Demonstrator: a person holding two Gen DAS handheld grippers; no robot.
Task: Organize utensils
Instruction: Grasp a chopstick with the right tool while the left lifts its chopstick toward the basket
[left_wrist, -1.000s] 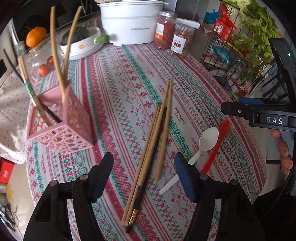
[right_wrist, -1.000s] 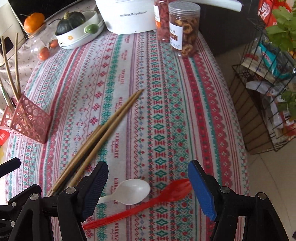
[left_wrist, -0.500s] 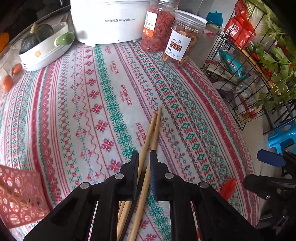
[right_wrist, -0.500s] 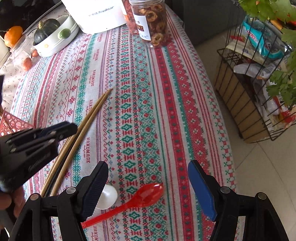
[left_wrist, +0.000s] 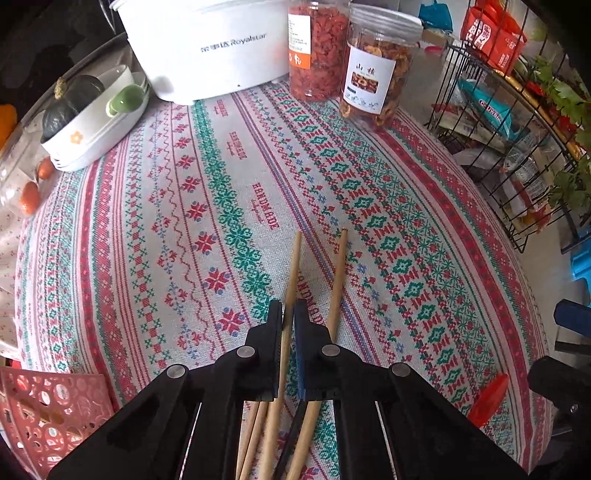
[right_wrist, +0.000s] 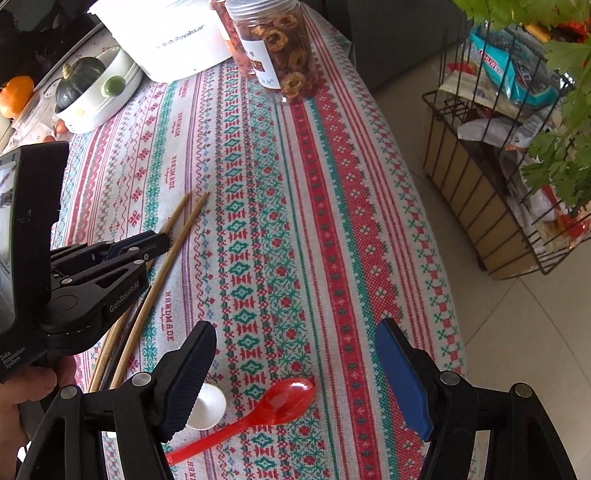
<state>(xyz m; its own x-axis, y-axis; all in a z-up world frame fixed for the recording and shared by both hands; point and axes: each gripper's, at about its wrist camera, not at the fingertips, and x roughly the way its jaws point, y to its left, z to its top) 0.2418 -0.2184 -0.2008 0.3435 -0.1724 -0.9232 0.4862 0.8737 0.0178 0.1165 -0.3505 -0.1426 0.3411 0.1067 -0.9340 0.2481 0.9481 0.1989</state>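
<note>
My left gripper (left_wrist: 288, 314) is shut on a wooden chopstick (left_wrist: 291, 273) that runs forward between its jaws. A second wooden chopstick (left_wrist: 338, 280) lies just right of it on the tablecloth, with more sticks under the gripper body. In the right wrist view the left gripper (right_wrist: 162, 238) pinches the chopstick (right_wrist: 181, 210) low over the cloth. My right gripper (right_wrist: 295, 362) is open and empty above a red spoon (right_wrist: 280, 402) and a white spoon (right_wrist: 207, 406). The pink utensil basket (left_wrist: 48, 410) sits at the lower left.
A white cooker (left_wrist: 207, 48), two jars of dried food (left_wrist: 373, 81) and a bowl with a squash (left_wrist: 88, 118) stand at the table's far side. A wire rack (left_wrist: 517, 129) with packets and greens stands off the right edge. The floor (right_wrist: 498, 314) lies right of the table.
My left gripper came down from open above the chopsticks and shut on one stick. That stick's tip has spread away from the other. My right gripper stayed open over the spoons.
</note>
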